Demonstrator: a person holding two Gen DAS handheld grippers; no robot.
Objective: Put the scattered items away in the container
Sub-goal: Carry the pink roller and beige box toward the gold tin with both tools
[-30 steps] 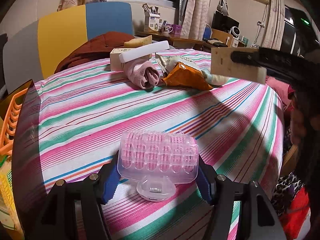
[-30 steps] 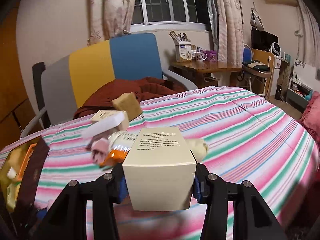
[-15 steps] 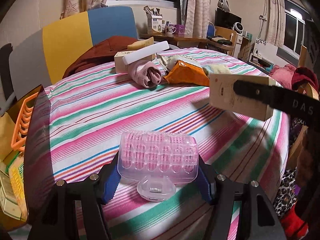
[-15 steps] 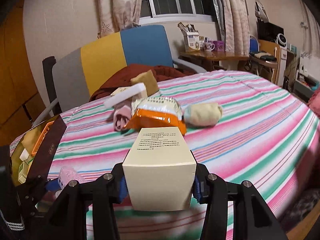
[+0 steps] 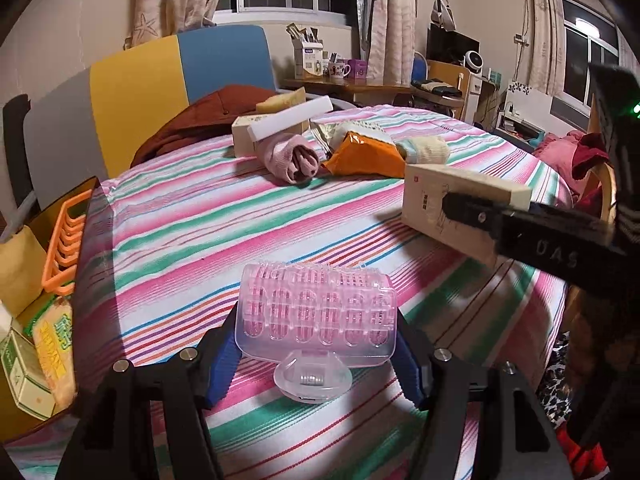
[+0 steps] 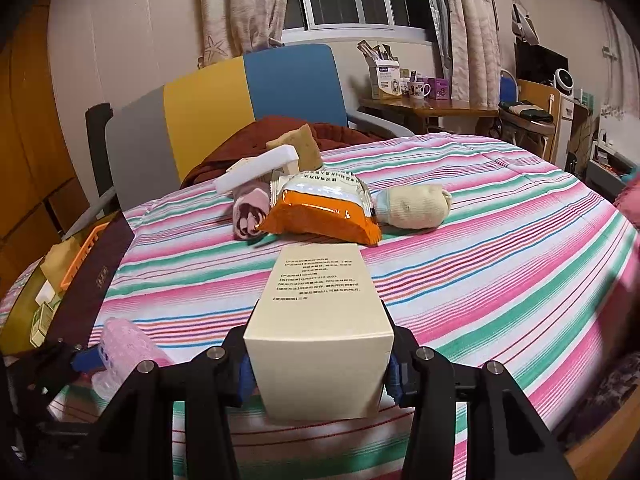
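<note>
My left gripper [image 5: 318, 356] is shut on a clear pink plastic roller case [image 5: 316, 316], held above the striped table. My right gripper [image 6: 318, 364] is shut on a cream carton [image 6: 320, 332]; this carton also shows at the right of the left wrist view [image 5: 452, 208]. The pink case shows at the lower left of the right wrist view [image 6: 124, 348]. The container [image 5: 36, 320], a dark-walled box with an orange basket [image 5: 66, 240] and packets in it, stands at the table's left edge. Loose on the table lie an orange snack bag [image 6: 324, 208], a pink sock roll [image 6: 250, 208], a cream sock roll [image 6: 416, 206] and a white bar on a small box [image 6: 260, 168].
A striped cloth covers the table [image 6: 480, 248]. A blue, yellow and grey chair [image 6: 240, 100] with a brown garment [image 6: 256, 136] stands behind it. A desk with cups [image 6: 420, 100] is at the back right. A yellow sponge [image 6: 296, 146] lies beside the small box.
The right gripper with the cream carton has come lower and nearer to the left gripper, towards the table's left side. The left gripper has shifted slightly, bringing more of the container into view.
</note>
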